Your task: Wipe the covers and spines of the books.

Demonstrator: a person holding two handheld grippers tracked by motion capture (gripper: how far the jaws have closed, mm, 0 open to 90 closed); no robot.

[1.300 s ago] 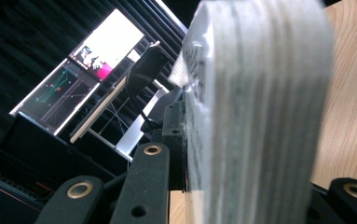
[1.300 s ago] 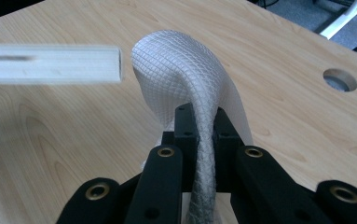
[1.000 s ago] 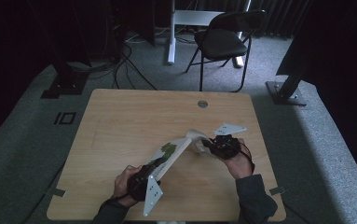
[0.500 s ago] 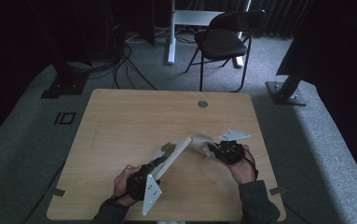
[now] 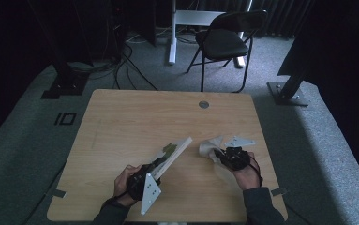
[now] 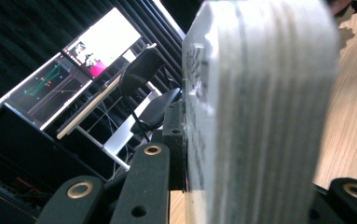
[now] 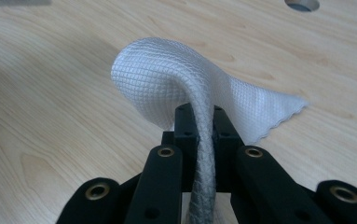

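A thick white-edged book (image 5: 175,152) with a green picture on its cover is tilted up off the wooden table (image 5: 135,122). My left gripper (image 5: 154,169) is shut on its near end, and in the left gripper view the page edges (image 6: 260,93) stand between the jaws of the left gripper (image 6: 255,182). A white waffle-textured cloth (image 5: 209,149) droops onto the table just right of the book's far end. My right gripper (image 5: 222,157) is shut on it. In the right gripper view the cloth (image 7: 167,74) folds over out of the right gripper (image 7: 203,119).
A round grommet hole (image 5: 204,104) sits near the table's far edge. Beyond the table stand a black chair (image 5: 224,42) and a white desk leg (image 5: 172,33). A metal stand base (image 5: 287,91) lies on the carpet at right. A lit monitor (image 6: 73,65) is behind.
My right gripper has moved down and toward the near edge with the cloth, drawing it off the book's far end onto the table. The left gripper and the book have kept still.
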